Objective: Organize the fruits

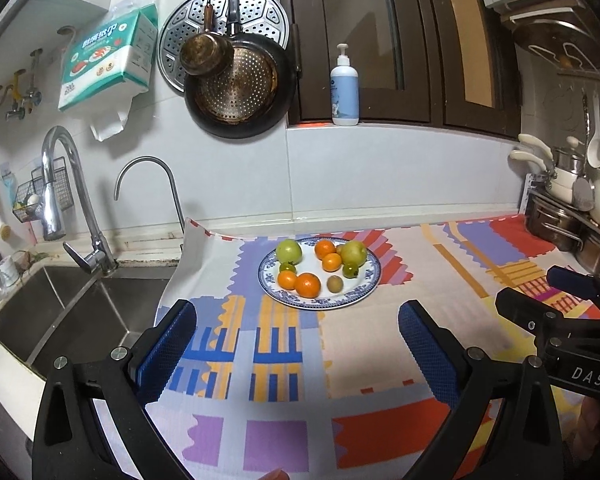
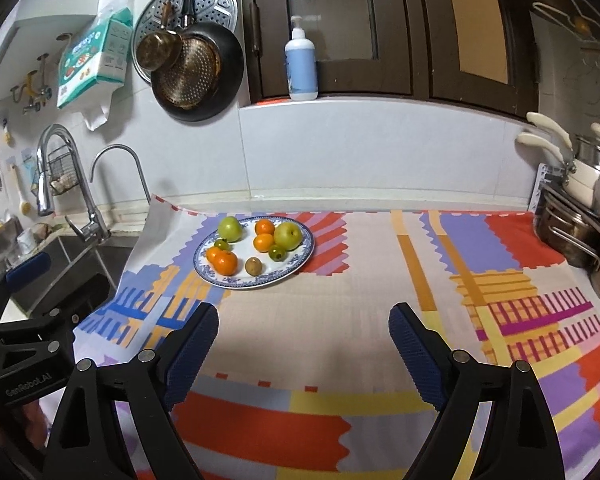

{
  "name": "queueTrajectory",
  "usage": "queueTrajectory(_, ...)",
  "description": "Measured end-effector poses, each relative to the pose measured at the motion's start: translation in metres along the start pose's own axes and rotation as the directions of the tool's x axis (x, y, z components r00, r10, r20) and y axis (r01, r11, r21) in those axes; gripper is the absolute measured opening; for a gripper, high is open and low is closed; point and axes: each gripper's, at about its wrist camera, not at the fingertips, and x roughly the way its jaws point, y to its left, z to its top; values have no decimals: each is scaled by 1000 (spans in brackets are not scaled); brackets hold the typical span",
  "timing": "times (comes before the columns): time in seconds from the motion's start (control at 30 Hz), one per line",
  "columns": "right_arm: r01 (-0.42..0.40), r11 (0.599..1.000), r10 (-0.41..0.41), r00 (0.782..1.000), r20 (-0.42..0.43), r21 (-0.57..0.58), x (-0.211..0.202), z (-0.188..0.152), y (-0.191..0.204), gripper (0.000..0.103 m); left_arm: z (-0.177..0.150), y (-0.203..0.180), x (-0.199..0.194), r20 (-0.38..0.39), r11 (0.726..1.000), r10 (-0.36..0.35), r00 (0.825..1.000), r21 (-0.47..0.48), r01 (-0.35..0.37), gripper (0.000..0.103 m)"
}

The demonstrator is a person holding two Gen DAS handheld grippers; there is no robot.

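1. The left hand-held gripper [image 1: 298, 344] hangs above the worktop [image 1: 364, 356] with its blue-padded fingers [image 1: 168, 344] spread wide and nothing between them.
2. The right hand-held gripper [image 2: 303, 344] is likewise released, its jaws wide apart over a pale patch of the patterned cloth [image 2: 380, 292] that covers the worktop; it grips nothing.
3. Each gripper shows at the edge of the other's view: the two sit side by side, apart from each other, both near the front edge of the cloth.
4. Ahead of both grippers, well apart from the fingers, stands a blue-rimmed white plate [image 1: 374, 276] on the cloth, toward the back left of the worktop.
5. All the fruit lies on that plate:
   - two large green apples [image 1: 289, 251], one at the back left, one at the back right;
   - four oranges [image 1: 308, 284], two together at the front left and two touching near the back middle;
   - two small dark green fruits [image 1: 350, 270], one beside each pair of oranges;
   - one brownish kiwi [image 1: 335, 283] at the front, just right of the front oranges.
6. Left of the cloth is a steel sink [image 1: 60, 312] with two curved taps [image 1: 56, 184].
7. On the wall behind hang pans [image 1: 236, 84]; a pump bottle [image 1: 344, 88] stands on the window ledge.
8. Pots [image 1: 560, 220] sit at the far right.
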Motion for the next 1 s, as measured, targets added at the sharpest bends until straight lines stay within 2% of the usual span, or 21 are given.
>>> queueTrajectory(0.37,11,1000,-10,999,30,-9,-31,-10,-4,89,-5,-7,-26,17,1000,-1,1000,-2,1,103)
queueTrajectory(1.0,5,1000,-4,999,45,-12,-44,-13,-11,89,-7,-14,-36,26,1000,-1,1000,0,1,103)
